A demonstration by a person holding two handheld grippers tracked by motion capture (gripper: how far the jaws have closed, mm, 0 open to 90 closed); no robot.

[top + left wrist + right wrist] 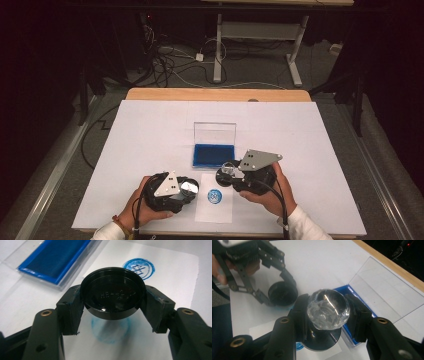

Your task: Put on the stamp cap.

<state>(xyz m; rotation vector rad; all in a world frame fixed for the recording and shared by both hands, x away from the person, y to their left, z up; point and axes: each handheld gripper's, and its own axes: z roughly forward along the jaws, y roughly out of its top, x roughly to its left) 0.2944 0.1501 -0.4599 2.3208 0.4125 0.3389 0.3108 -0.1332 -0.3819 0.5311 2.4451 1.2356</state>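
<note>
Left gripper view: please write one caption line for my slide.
Left gripper clamps a round black cap above paper bearing a blue stamp print.

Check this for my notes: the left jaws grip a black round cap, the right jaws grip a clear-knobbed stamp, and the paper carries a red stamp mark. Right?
Not quite: the stamp mark on the paper is blue, as the left gripper view shows. The cap and the stamp are held as you say.

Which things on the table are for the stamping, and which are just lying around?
For the stamping:
- stamp with the clear knob, in the right gripper
- black cap, in the left gripper
- blue ink pad, lid open
- paper sheet with a blue stamp mark

Just lying around:
- cables on the floor
- white desk frame
</note>
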